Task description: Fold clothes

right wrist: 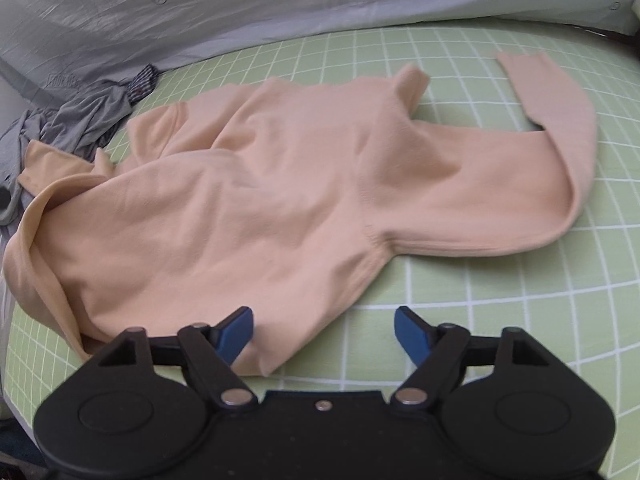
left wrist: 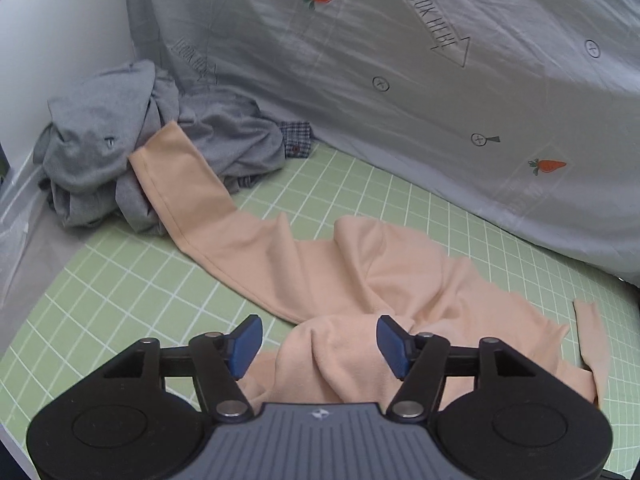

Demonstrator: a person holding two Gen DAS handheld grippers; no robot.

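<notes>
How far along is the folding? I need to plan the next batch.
Done: the peach top is out of the pile, spread roughly on the green grid mat, still rumpled and unfolded. In hand: nothing; the left gripper and right gripper hover open at its near edge. Left: flattening, every fold, and the grey clothes heap.

1. Left tongs (left wrist: 319, 346): black linkage arms, blue pads, silver pivot screws, two round black housings, grey ribbed centre plate with small emblem.
2. Right tongs (right wrist: 324, 336): same build, plain black centre plate, one screw.

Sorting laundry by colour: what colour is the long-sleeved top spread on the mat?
Pale peach; the long-sleeved top shows best in the right wrist view.
</notes>
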